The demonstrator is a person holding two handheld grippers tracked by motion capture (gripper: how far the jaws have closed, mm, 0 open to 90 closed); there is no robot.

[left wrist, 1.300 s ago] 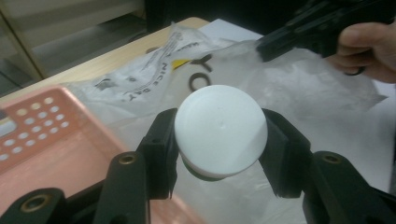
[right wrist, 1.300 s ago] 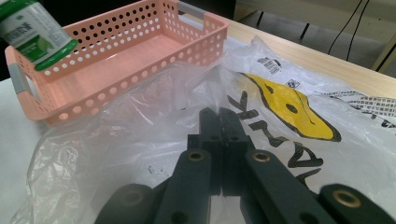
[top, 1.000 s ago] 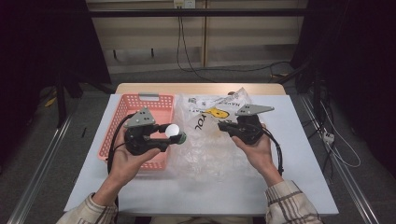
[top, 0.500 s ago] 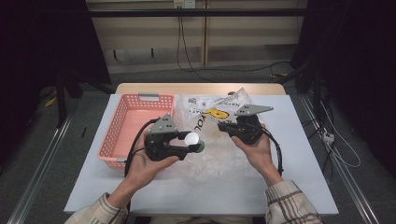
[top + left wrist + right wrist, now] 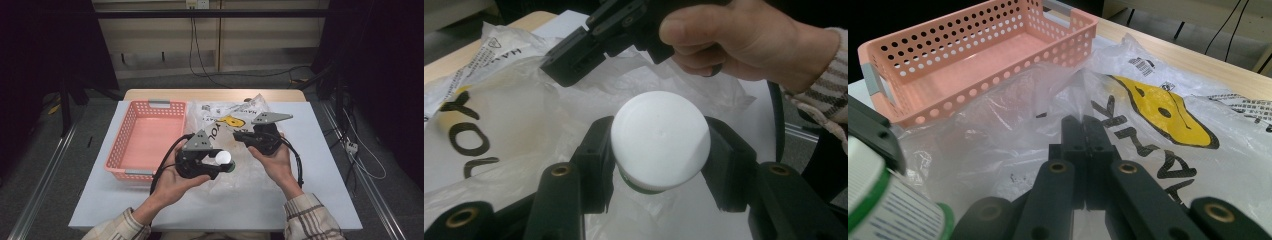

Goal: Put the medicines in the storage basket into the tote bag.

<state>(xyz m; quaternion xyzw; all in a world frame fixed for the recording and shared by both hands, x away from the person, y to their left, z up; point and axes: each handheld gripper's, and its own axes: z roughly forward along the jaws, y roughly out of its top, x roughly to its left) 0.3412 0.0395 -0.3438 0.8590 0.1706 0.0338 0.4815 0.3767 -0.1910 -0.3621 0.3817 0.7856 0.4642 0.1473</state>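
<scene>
Left gripper (image 5: 659, 170): fingers closed on white-capped bottle (image 5: 660, 140), cap seated squarely between both pads, green band just below. Right gripper (image 5: 1087, 135): fingers pinched together on a fold of clear plastic bag (image 5: 998, 135), lifting its edge. Judged step: loading bottle into bag. Advise keeping the pinched film raised and taut, steering cap-end toward the mouth beyond the fingers. Pink basket (image 5: 150, 137) beyond left fingers on white surface (image 5: 325, 165), empty.
</scene>
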